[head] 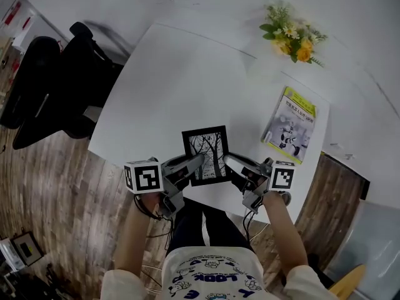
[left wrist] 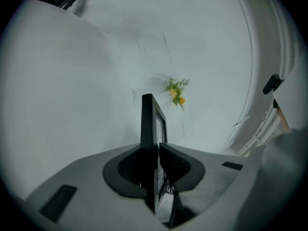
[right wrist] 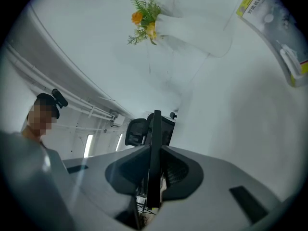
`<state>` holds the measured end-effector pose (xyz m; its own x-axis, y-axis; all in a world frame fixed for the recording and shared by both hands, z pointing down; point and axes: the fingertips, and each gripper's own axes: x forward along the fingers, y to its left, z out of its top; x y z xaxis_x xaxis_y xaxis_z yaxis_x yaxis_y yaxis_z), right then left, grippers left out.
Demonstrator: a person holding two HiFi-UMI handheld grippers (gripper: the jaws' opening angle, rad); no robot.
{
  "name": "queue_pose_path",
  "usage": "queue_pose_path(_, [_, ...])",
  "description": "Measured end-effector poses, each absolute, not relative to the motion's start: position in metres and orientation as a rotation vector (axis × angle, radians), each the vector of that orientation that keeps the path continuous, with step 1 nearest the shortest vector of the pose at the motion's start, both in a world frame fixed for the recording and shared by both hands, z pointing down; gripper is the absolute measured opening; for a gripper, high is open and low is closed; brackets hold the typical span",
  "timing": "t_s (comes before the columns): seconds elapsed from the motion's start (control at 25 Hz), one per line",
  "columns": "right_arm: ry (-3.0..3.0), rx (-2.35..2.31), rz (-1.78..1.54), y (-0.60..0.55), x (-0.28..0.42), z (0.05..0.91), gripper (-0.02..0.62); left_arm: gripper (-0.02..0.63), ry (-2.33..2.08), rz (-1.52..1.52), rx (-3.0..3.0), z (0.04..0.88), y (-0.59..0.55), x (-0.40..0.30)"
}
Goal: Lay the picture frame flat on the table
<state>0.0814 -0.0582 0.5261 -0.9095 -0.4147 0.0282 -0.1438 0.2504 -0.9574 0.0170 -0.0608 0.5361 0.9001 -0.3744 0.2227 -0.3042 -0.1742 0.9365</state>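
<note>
Left gripper (left wrist: 156, 150) and right gripper (right wrist: 155, 150) each clamp a side edge of the picture frame (head: 205, 155). It is held about level over the near edge of the white table (head: 169, 74). Judged: tipping done; setting down and release remain. Only the head view shows the tree print. The gripper views show the frame edge-on, tabletop contact undetermined. Beyond: book (head: 290, 125), flowers (head: 292, 36).

Head view steeply down from above the table (head: 187, 74), gripper views low and close along jaws, edge-on to frame (left wrist: 147, 124), all sharing flowers (head: 292, 39).
</note>
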Motion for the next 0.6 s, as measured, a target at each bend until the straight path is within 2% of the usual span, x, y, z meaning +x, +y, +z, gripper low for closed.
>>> queue_pose_path(0.6, [2.297, -0.577, -1.817, -0.065, 0.079, 0.573, 0.083, 0.112, -0.594, 0.025, 1.679, 0.591, -0.063, 0.014])
